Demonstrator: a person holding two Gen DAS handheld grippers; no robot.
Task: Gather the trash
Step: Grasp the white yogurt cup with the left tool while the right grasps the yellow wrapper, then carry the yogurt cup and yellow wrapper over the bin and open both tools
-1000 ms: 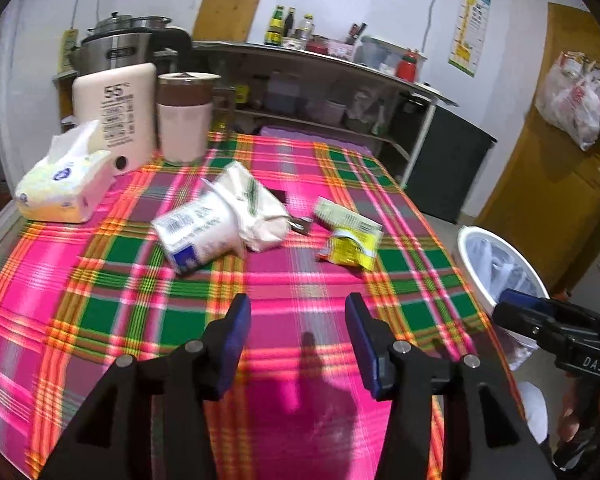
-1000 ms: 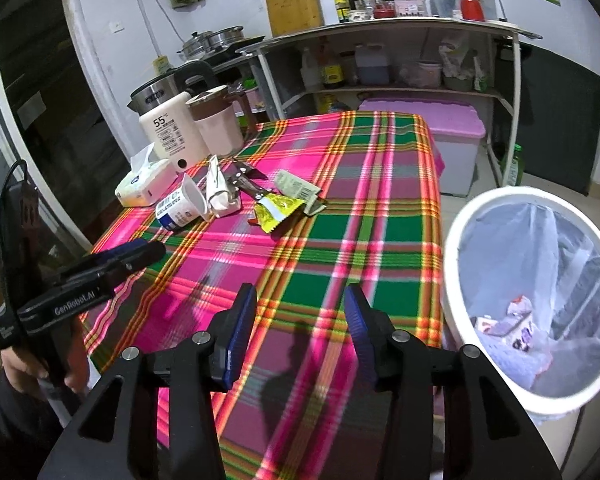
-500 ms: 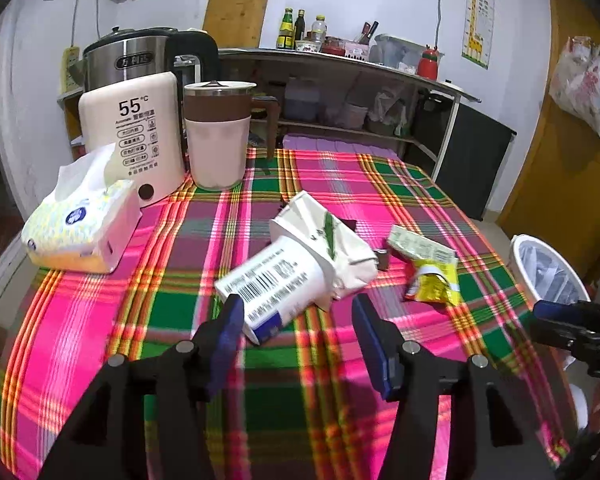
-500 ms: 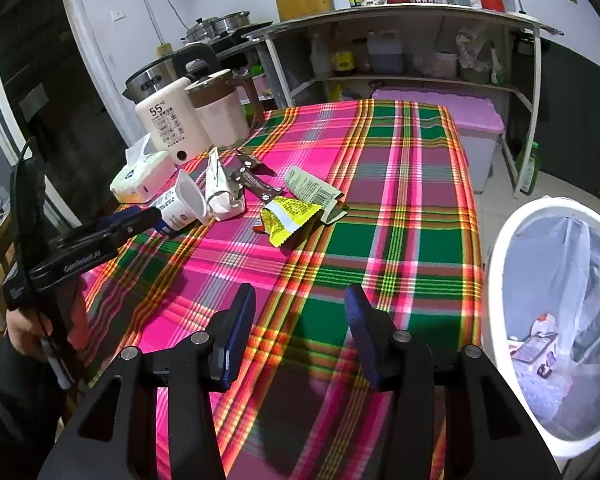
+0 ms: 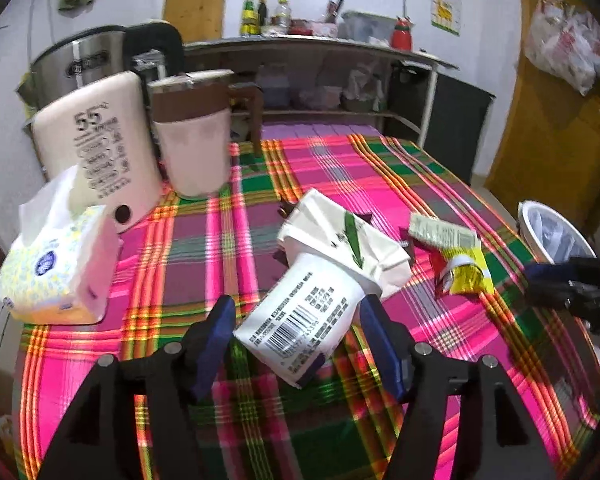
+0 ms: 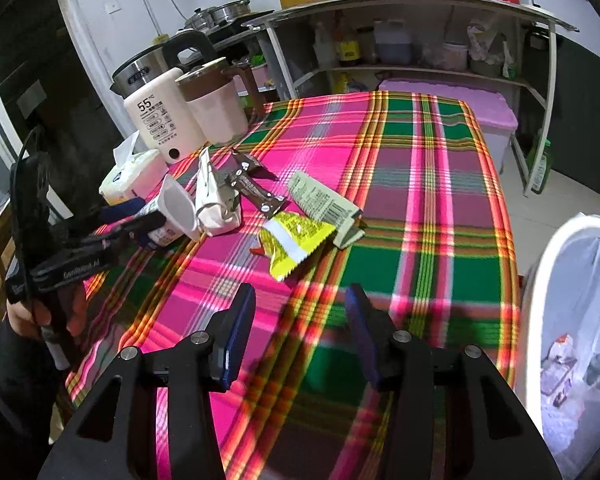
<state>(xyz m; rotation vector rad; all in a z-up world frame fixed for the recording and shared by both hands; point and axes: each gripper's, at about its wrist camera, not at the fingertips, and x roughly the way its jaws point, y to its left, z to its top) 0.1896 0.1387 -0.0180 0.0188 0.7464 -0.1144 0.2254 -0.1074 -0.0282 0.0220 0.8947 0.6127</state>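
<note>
A white paper cup (image 5: 304, 316) with a barcode lies on its side on the plaid tablecloth, between the open fingers of my left gripper (image 5: 298, 340); the jaws stand either side of it, not closed. A crumpled white bag (image 5: 348, 240) lies just behind it. A yellow wrapper (image 6: 292, 242), a green-white packet (image 6: 320, 198) and a brown wrapper (image 6: 252, 188) lie mid-table. My right gripper (image 6: 300, 328) is open and empty, over the cloth short of the yellow wrapper. The left gripper also shows in the right wrist view (image 6: 140, 220).
A white trash bin (image 6: 580, 340) lined with a bag stands off the table's right edge, some trash inside. A tissue pack (image 5: 56, 260), a white kettle (image 5: 96, 148) and a pink jug (image 5: 196, 136) stand at the back left. Shelves (image 6: 420, 32) line the far wall.
My left gripper has moved forward until the paper cup lies between its open fingers. My right gripper has moved forward and left, toward the yellow wrapper and away from the bin.
</note>
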